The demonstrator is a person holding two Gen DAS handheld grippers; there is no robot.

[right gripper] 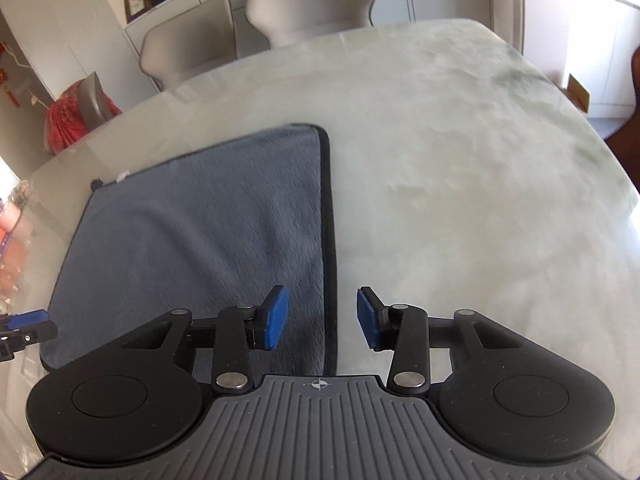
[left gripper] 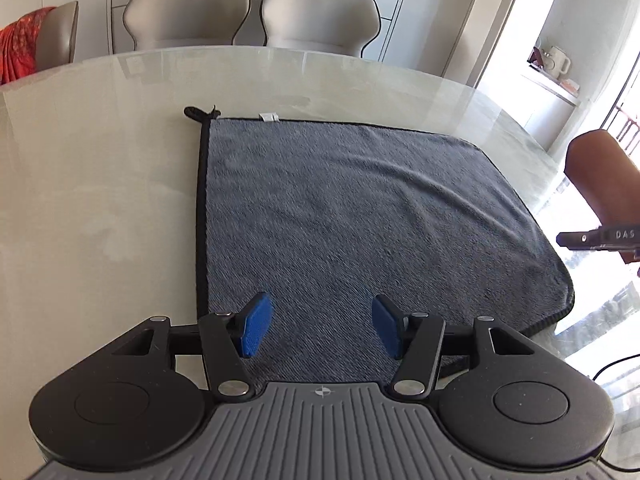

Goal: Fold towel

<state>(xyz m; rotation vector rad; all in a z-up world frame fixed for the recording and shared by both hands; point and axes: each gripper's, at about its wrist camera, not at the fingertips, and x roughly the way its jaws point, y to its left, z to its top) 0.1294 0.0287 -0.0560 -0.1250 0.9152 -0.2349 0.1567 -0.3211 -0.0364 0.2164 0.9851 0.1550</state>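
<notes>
My left gripper (left gripper: 322, 328) hangs open, empty, over the grey towel (left gripper: 360, 208) flat on the table (left gripper: 100, 200), my right gripper (right gripper: 323, 318) also open straddling its right hem, only left view showing the far hanging loop (left gripper: 196, 113)

— What's the towel (left gripper: 352, 216) like?
— Grey cloth, soft matt nap, black stitched hem.
— And the table (right gripper: 460, 168)?
— Glossy pale stone look, smooth. The chairs (left gripper: 320, 16) look like smooth matt leather.
</notes>
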